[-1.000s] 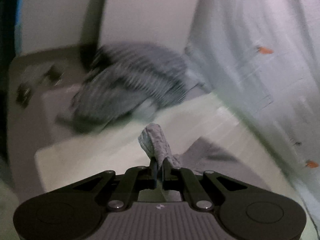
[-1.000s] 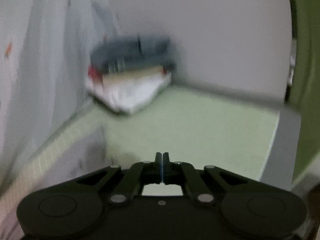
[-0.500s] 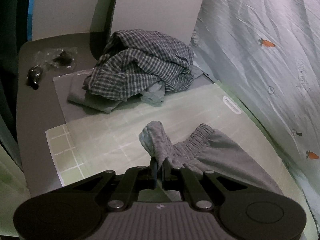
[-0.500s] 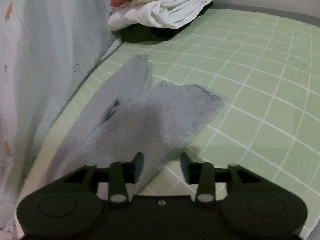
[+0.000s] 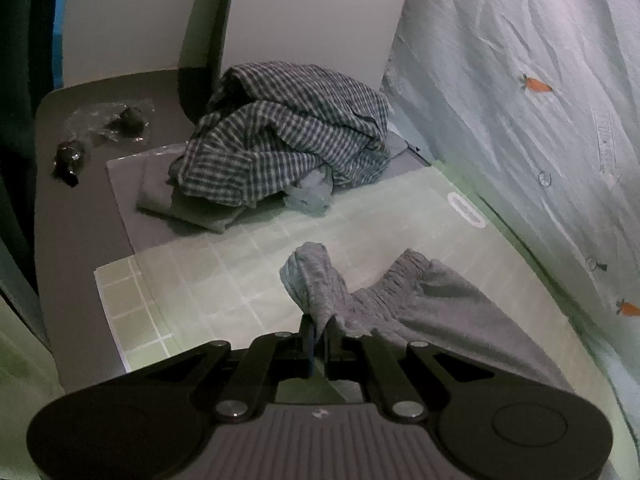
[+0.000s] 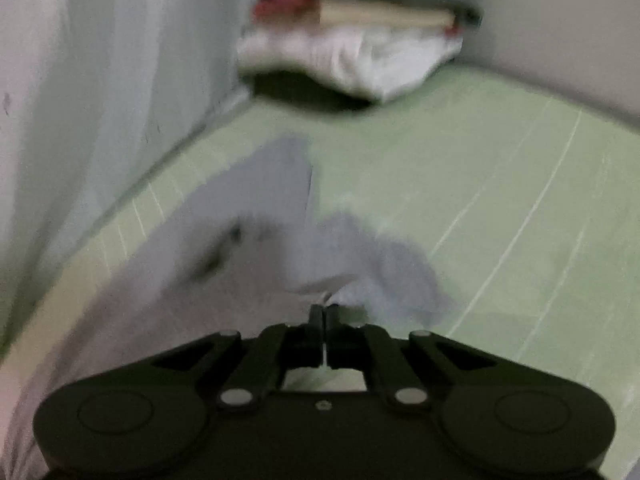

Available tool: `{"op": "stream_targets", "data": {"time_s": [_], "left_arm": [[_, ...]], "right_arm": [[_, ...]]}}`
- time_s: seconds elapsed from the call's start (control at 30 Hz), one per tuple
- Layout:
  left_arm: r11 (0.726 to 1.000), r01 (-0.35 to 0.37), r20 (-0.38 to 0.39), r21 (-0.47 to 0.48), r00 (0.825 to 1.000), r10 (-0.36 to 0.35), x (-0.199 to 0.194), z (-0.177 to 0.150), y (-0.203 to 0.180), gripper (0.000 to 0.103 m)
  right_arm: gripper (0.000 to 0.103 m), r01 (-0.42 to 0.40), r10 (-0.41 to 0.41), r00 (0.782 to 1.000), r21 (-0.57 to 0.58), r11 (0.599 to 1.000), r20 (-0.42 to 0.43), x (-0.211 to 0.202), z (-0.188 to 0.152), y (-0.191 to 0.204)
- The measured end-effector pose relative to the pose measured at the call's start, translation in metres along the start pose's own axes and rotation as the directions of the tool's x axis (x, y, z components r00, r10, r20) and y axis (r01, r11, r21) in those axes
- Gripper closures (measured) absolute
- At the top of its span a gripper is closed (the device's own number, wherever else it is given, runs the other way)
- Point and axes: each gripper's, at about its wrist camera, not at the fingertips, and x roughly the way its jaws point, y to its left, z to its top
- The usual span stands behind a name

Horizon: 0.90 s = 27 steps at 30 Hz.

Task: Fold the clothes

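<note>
Both grippers, left gripper (image 5: 319,326) and right gripper (image 6: 324,314), clamp crumpled grey shorts (image 5: 436,308), waistband bunched.

**A dim corner, a gridded mat, a carrot-print sheet**

The light is low and cool. A pale green cutting mat (image 5: 224,276) with a white grid covers most of a grey table (image 5: 76,240). Behind it stands a plain white wall (image 5: 312,16), with a dark upright shadow beside it. A pale blue sheet (image 5: 520,128) (printed with small orange carrots) hangs along one side. The right wrist view is blurred; its far wall (image 6: 560,20) seems grey-white.
</note>
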Motion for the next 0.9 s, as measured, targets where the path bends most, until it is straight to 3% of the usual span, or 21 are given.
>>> {"op": "stream_targets", "data": {"time_s": [0.13, 0.23, 0.33, 0.47, 0.6, 0.8, 0.9], "left_arm": [[1.0, -0.013, 0.008, -0.016, 1.0, 0.013, -0.001, 0.005, 0.009, 0.099], [0.999, -0.029, -0.008, -0.012, 1.0, 0.029, 0.005, 0.006, 0.008, 0.099], [1.0, 0.009, -0.026, 0.007, 1.0, -0.008, 0.012, 0.004, -0.009, 0.099], [0.996, 0.075, 0.005, 0.05, 0.997, -0.076, 0.016, 0.01, -0.051, 0.099], [0.986, 0.153, 0.063, 0.069, 0.986, -0.157, 0.007, 0.03, -0.083, 0.099], [0.972, 0.214, 0.174, 0.094, 0.958, -0.227, -0.032, 0.053, -0.089, 0.099], [0.98, 0.173, 0.185, 0.094, 0.965, -0.188, -0.041, 0.045, -0.069, 0.099]], "right_arm": [[0.102, -0.019, 0.016, 0.997, 0.035, 0.999, 0.082, -0.043, 0.017, -0.023], [0.102, 0.01, -0.009, 0.993, -0.007, 1.0, 0.117, -0.055, 0.029, -0.028], [0.102, -0.007, 0.009, 0.993, -0.013, 1.0, 0.119, -0.048, 0.042, -0.024], [0.102, -0.058, 0.063, 0.985, -0.035, 0.998, 0.163, -0.042, 0.067, 0.002], [0.102, -0.132, 0.141, 0.956, -0.052, 0.99, 0.258, -0.059, 0.1, 0.024], [0.102, -0.219, 0.224, 0.875, -0.061, 0.974, 0.429, -0.129, 0.126, 0.014], [0.102, -0.192, 0.197, 0.886, -0.054, 0.98, 0.419, -0.139, 0.111, -0.012]]}}
